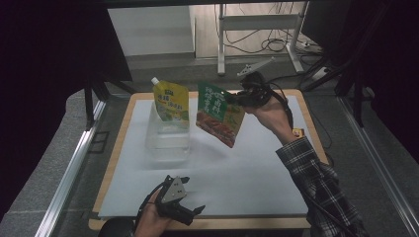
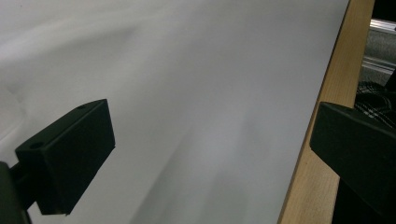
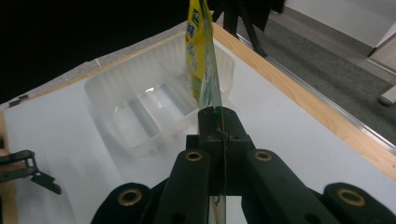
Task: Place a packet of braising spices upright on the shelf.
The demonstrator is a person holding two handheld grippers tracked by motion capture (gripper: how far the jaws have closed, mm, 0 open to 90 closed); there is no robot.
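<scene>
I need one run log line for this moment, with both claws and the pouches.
right claw: shut on green pouch, held above table | left claw: open, empty | yellow pouch: upright in clear bin

Right gripper view: green pouch (image 3: 208, 88) was seen edge-on, print unreadable; its lower edge was hidden between the closed jaws of the right hand-held gripper (image 3: 219, 122). Yellow spout pouch (image 3: 194, 42) was cut off at the 12 o'clock edge, cap out of frame. High view: lettering on both pouches was too small to read. Left gripper view: the right-side jaw of the left hand-held gripper (image 2: 205, 154) was cropped at 3 o'clock.
</scene>
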